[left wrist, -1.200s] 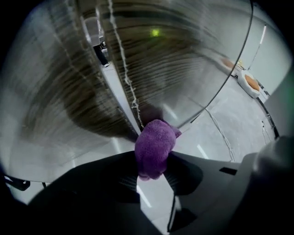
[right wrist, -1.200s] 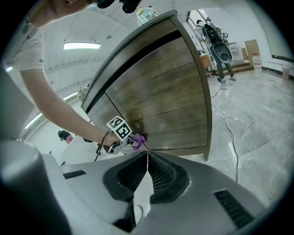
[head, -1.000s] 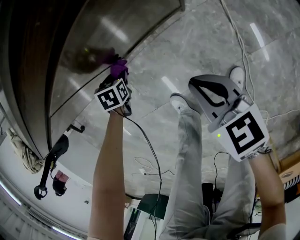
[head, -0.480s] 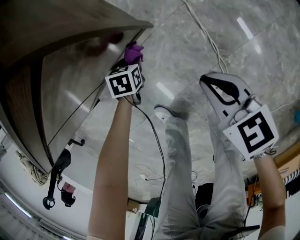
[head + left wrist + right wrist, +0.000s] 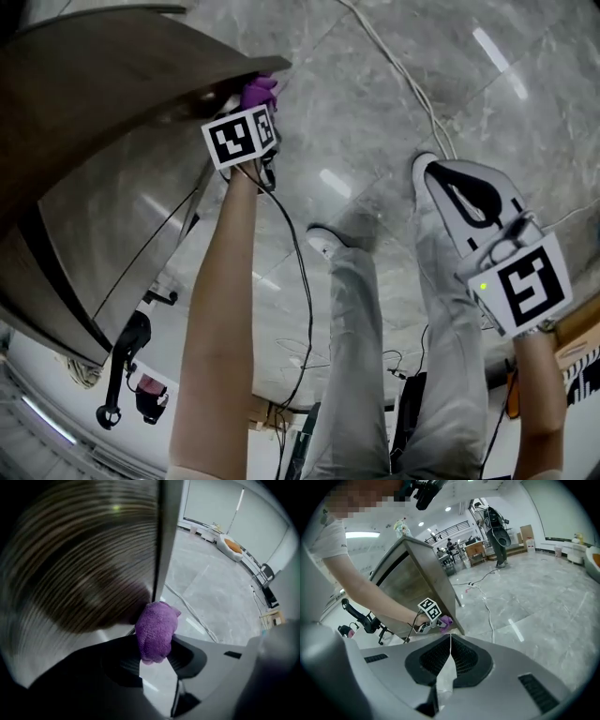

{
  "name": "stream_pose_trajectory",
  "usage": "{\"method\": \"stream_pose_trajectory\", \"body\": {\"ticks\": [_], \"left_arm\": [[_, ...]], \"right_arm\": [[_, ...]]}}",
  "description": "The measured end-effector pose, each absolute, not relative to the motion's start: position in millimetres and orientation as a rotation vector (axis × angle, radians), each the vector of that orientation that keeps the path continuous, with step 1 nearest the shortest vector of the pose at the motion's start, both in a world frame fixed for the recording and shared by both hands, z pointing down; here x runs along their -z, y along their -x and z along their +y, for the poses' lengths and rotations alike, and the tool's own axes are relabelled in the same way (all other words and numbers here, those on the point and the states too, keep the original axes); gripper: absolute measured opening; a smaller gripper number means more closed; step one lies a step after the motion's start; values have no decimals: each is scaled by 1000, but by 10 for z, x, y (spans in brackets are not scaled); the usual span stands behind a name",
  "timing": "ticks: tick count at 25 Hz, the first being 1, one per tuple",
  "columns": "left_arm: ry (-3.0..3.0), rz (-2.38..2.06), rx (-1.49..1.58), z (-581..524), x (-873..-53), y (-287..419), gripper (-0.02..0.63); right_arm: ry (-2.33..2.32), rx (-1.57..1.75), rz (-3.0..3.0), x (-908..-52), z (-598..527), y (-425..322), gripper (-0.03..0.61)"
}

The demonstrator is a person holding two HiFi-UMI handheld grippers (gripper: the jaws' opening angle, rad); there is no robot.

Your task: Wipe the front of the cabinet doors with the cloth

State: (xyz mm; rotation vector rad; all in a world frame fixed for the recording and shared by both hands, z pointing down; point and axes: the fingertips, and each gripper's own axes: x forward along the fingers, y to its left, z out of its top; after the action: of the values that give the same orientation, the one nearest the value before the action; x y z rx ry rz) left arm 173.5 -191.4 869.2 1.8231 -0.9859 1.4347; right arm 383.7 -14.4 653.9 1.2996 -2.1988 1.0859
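My left gripper (image 5: 155, 644): fingers clenched on the purple cloth (image 5: 154, 627), which lies against the cabinet door (image 5: 79, 569) just beside its edge. My right gripper (image 5: 450, 644): fingers closed on nothing, well apart. Judgement: press the cloth flat, overlap passes, don't slip off the edge.

Under me (image 5: 394, 141) the glossy grey marble floor mirrors the ceiling lights (image 5: 361, 535). A white cable (image 5: 489, 607) trails across it. Pale walls (image 5: 211, 503) enclose the hall, with desks (image 5: 473, 550) far off.
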Motion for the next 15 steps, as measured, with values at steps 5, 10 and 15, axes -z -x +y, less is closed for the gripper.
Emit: {"method": "stream_pose_trajectory", "body": {"ticks": [5,10,15], "left_arm": [[-1729,-1054,-1397,-1838,-8678,-1256,138],[-1701,-1062,-1416,-1707,-8560,-643,138],[-1634,-1115,-1395,-1525,-8413,103,138]], "right_arm": [[-1259,-1065,-2211,-6545,-94,-3575,28],[-1192,-1012,-2274,-6360,-313,-2997,28],[-1147,-995,-2322,-6204,-509,-2294,28]]}}
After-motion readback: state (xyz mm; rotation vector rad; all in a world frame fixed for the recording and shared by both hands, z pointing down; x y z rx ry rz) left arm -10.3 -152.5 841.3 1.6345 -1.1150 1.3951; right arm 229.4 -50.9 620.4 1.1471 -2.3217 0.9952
